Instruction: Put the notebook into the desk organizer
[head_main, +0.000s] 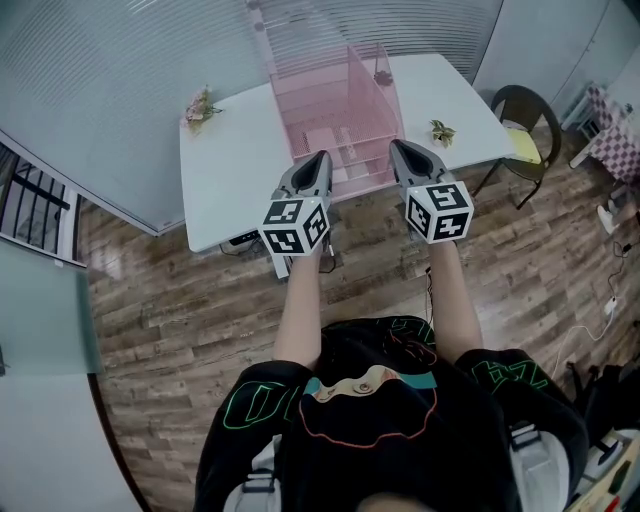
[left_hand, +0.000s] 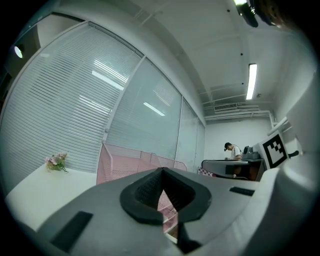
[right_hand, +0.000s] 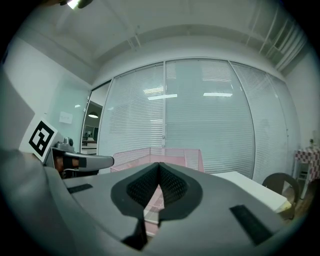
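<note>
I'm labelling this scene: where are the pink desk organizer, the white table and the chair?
pink desk organizer (head_main: 333, 105), head view, on its mesh wall.
white table (head_main: 235, 165), head view, on bare top left of the organizer.
chair (head_main: 522, 144), head view, on its seat.

No readable text, brand or number anywhere. Black-and-white square code markers (head_main: 296, 225) on the cubes of the left gripper (head_main: 321, 158) and right gripper (head_main: 396, 148): patterns only, no characters. Green outline print (head_main: 262, 403) on the person's dark top: letter-like, illegible. White sheet (right_hand: 65, 117) on the wall, right gripper view: too small to read.
</note>
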